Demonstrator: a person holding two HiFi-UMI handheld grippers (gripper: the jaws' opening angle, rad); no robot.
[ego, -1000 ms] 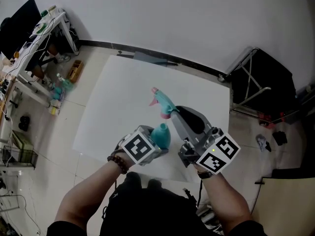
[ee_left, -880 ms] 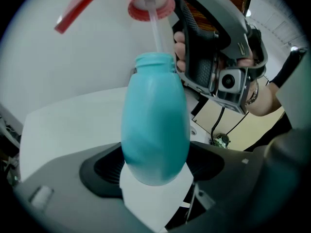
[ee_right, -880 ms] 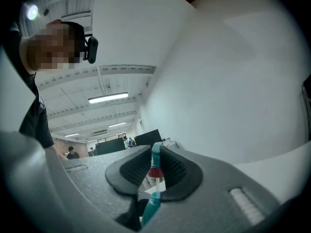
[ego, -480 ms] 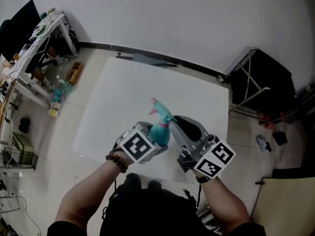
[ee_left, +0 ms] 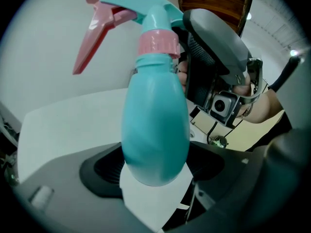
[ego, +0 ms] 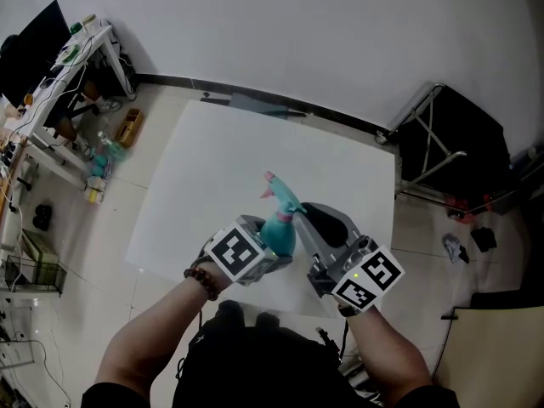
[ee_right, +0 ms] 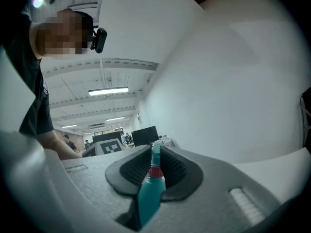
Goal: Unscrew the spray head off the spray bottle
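Both grippers are gripping the bottle point(ego: 279, 235), and the spray head point(ee_left: 138, 6) is still sitting on it.
The left gripper point(ee_left: 156, 169) is clamping the bottle's belly at the lower middle of the head view, above the white table point(ego: 212, 160); the right gripper point(ee_right: 154, 163) is squeezing the pink collar point(ee_left: 158, 43). To my judgement the unscrewing is only beginning: the collar is showing no gap.

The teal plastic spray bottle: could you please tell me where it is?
In the head view the teal plastic spray bottle is held just below centre, body clamped in the left hand-held gripper, pink collar in the right hand-held gripper.
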